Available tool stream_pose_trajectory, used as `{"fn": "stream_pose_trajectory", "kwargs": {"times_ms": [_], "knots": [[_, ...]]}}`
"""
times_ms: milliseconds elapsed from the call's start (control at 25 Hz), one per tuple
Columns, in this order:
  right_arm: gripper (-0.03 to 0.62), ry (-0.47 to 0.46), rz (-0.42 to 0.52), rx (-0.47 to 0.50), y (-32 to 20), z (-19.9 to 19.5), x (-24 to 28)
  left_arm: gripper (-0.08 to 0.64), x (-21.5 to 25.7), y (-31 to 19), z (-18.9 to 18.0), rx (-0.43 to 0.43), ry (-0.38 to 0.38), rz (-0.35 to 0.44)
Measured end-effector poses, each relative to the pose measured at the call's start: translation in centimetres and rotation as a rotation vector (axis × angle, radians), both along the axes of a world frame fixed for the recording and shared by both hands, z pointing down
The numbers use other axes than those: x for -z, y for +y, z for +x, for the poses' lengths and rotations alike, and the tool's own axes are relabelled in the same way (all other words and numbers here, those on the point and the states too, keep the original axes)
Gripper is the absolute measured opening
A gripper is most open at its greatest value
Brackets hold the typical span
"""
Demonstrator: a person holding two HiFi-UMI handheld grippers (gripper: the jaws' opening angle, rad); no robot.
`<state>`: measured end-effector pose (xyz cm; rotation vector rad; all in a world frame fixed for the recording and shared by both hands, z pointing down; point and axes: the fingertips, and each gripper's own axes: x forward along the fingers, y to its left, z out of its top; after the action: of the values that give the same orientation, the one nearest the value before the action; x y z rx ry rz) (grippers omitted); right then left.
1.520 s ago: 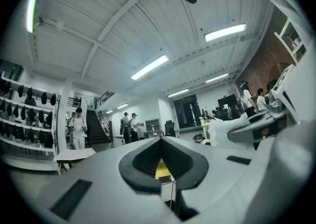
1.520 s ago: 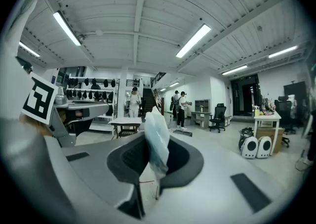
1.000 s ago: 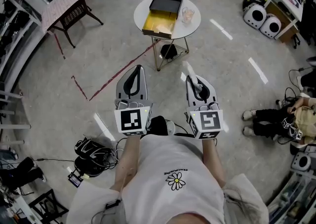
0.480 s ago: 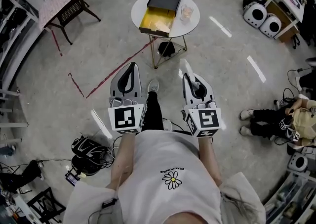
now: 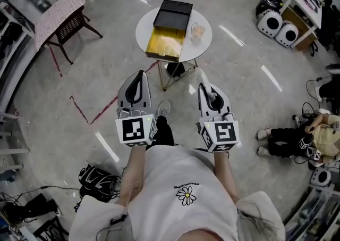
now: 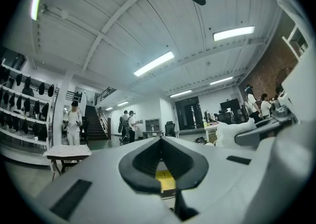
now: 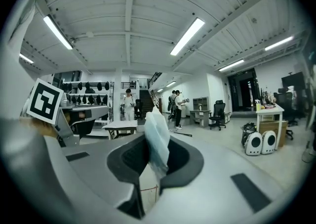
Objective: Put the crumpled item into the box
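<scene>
An open box (image 5: pixel 169 30) with a yellow inside and a black lid sits on a round white table (image 5: pixel 143 24) ahead of me. Both grippers are held level, side by side, short of the table. My right gripper (image 5: pixel 204 86) is shut on a crumpled white item (image 5: pixel 202 76), which pokes up out of its jaws (image 7: pixel 157 139) in the right gripper view. My left gripper (image 5: pixel 139 74) is shut, its jaw tips meeting with nothing between them (image 6: pixel 159 141). A patch of the yellow box (image 6: pixel 165 182) shows through the left jaws.
A clear cup (image 5: pixel 197 31) stands on the table beside the box. A small patterned side table (image 5: pixel 58 11) is at the far left, red tape lines (image 5: pixel 122 88) cross the floor, bags (image 5: pixel 98 176) lie lower left, and a seated person (image 5: pixel 313 133) is at the right.
Both grippers have moved forward together towards the round table, which now sits closer and lower in the head view. The crumpled item stays in the right jaws.
</scene>
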<state>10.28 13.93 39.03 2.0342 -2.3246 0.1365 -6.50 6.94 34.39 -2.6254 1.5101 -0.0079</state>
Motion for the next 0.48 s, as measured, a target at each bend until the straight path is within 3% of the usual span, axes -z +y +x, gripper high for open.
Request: {"fn": "stream_pose_trajectory", "kwargs": {"times_ms": [480], "knots": [[0.048,0.028,-0.049,-0.084,-17.5,0.8,1.1,0.0,0.9,-17.6,1.0,-0.074,0.034,-0.015]]}}
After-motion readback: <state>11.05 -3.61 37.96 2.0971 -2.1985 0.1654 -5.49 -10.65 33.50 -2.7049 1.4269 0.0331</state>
